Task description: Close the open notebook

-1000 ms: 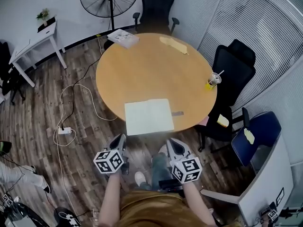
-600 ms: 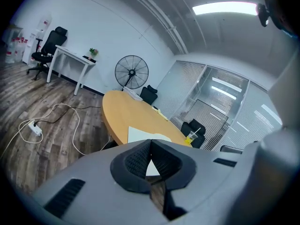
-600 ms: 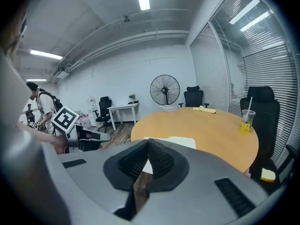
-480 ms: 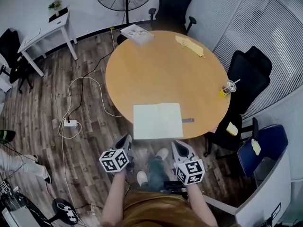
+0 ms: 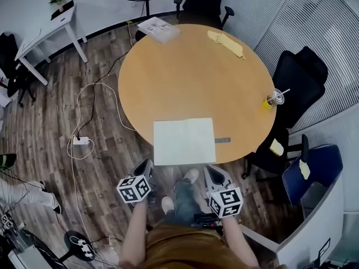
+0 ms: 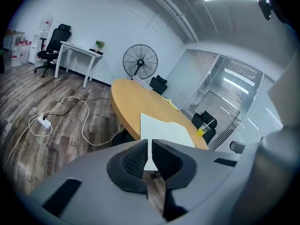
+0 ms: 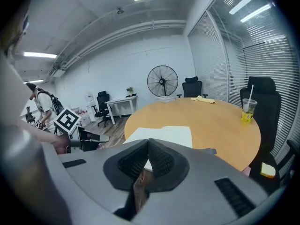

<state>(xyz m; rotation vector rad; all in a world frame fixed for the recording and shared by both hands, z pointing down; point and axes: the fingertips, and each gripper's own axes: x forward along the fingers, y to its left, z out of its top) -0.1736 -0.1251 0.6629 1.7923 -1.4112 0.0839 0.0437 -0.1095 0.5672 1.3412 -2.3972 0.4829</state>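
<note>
The open notebook [image 5: 184, 140] lies flat with white pages up at the near edge of the round wooden table [image 5: 185, 77]. It also shows ahead in the left gripper view as the notebook [image 6: 165, 129] and in the right gripper view as the notebook [image 7: 165, 134]. My left gripper [image 5: 145, 169] hangs below the table's edge, short of the notebook's left corner. Its jaws are opening by a thin slit with nothing between them. My right gripper [image 5: 212, 174] is shut and empty, short of the right corner. Neither touches the notebook.
A small dark clip-like thing [image 5: 222, 140] lies right of the notebook. A drink cup with a straw [image 5: 274, 98], a yellow cloth [image 5: 226, 42] and a stack of papers [image 5: 159, 29] sit near the table's far rim. Black chairs [image 5: 300, 74] and a blue chair [image 5: 314, 167] stand at the right, cables [image 5: 84, 142] on the floor at the left.
Both grippers have sunk a little and stay in front of the table's near edge. The notebook lies open as before.
</note>
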